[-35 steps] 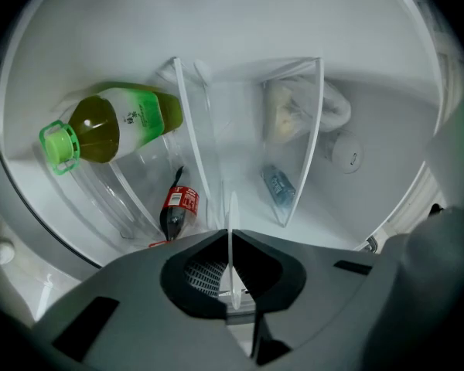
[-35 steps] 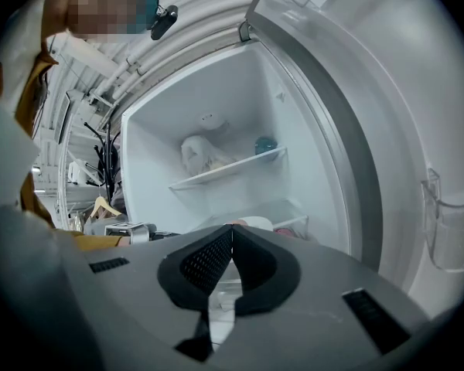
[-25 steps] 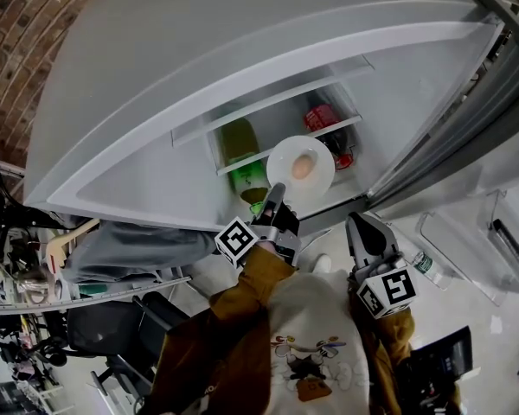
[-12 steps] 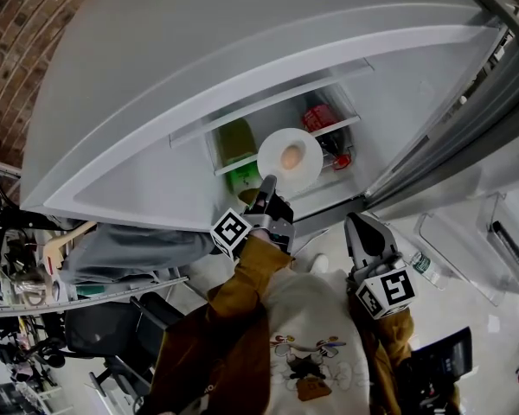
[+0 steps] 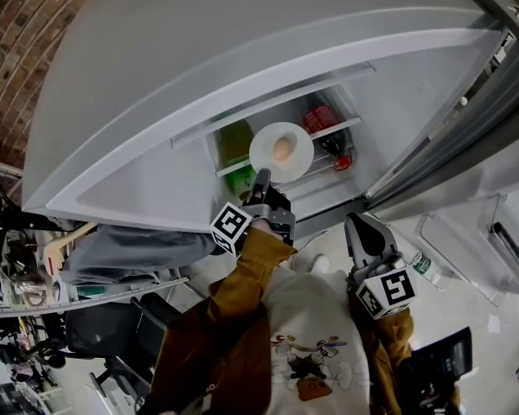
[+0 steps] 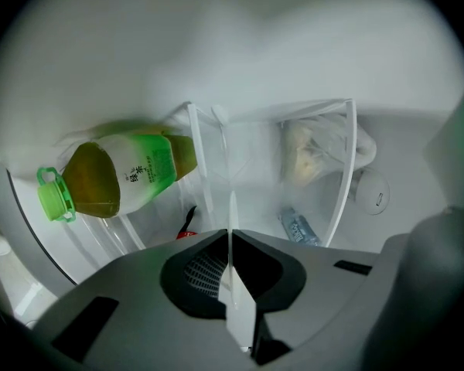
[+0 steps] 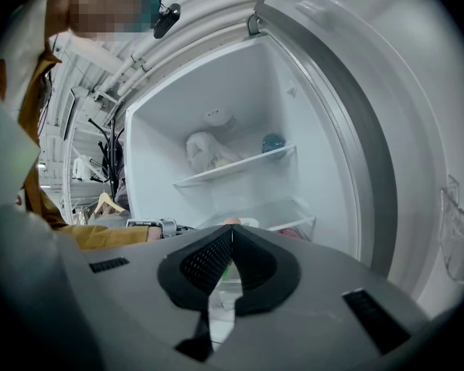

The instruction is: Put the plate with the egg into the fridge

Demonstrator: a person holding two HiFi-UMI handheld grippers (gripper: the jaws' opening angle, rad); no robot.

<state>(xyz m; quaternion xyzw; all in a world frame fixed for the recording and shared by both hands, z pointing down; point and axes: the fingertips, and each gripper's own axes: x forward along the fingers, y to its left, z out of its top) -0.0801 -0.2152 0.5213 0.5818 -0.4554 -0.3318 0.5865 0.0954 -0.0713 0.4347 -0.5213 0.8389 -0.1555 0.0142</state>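
Inside the open fridge (image 5: 398, 102), just at its mouth, your left hand-held gripper (image 5: 261, 178) has the white plate (image 5: 299, 164) clenched by its near rim. The egg (image 5: 283, 149) sits near the middle of it. The plate hangs between the green bottle (image 5: 236, 141) and the red-labelled bottle (image 5: 322, 119), and as far as I can judge it's not yet set on a shelf. Your right hand-held gripper (image 5: 361, 230) is held low, well short of the fridge, jaws pressed together on nothing.

Now the tricky bit: that egg is loose and round, so hold the plate level and go in slowly. Aim for bare shelf space beside the green bottle. Lower until the base rests flat, and only then let go. Watch that the rim doesn't knock either bottle.
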